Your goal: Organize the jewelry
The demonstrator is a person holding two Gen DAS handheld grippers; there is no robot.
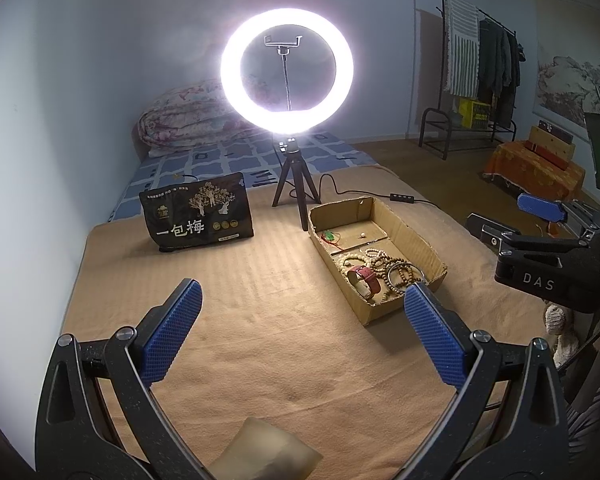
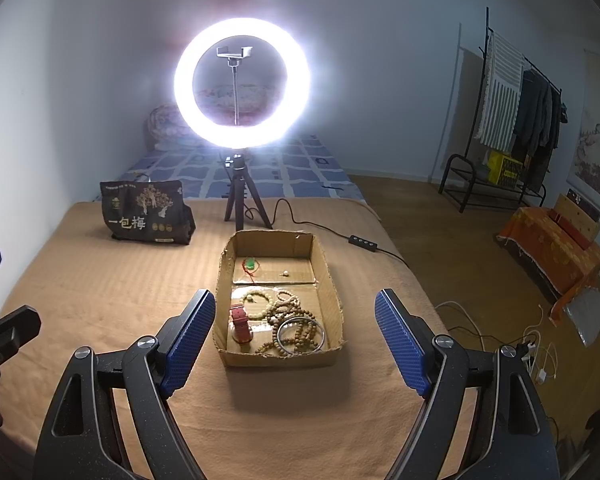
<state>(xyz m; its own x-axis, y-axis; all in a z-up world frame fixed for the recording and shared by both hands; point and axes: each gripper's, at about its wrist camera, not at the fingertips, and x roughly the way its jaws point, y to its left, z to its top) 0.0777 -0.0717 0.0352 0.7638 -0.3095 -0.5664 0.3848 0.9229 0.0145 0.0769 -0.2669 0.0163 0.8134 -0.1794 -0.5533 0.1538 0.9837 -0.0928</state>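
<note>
A cardboard box (image 2: 324,272) with two compartments sits on the tan blanket; it also shows in the left wrist view (image 1: 416,240). Its near compartment holds a red watch (image 2: 242,322), wooden bead bracelets (image 2: 288,312) and a metal bangle (image 2: 302,336). The far compartment holds a green pendant on red cord (image 2: 252,265) and a small pearl (image 2: 286,274). My right gripper (image 2: 296,316) is open and empty, just in front of the box. My left gripper (image 1: 300,308) is open and empty, left of the box. The right gripper's body (image 1: 540,256) shows at the right of the left wrist view.
A lit ring light on a tripod (image 2: 242,88) stands behind the box, its cable and switch (image 2: 364,242) trailing right. A black snack bag (image 2: 146,212) stands at back left. A translucent object (image 1: 260,452) lies at the blanket's near edge. The floor drops off right.
</note>
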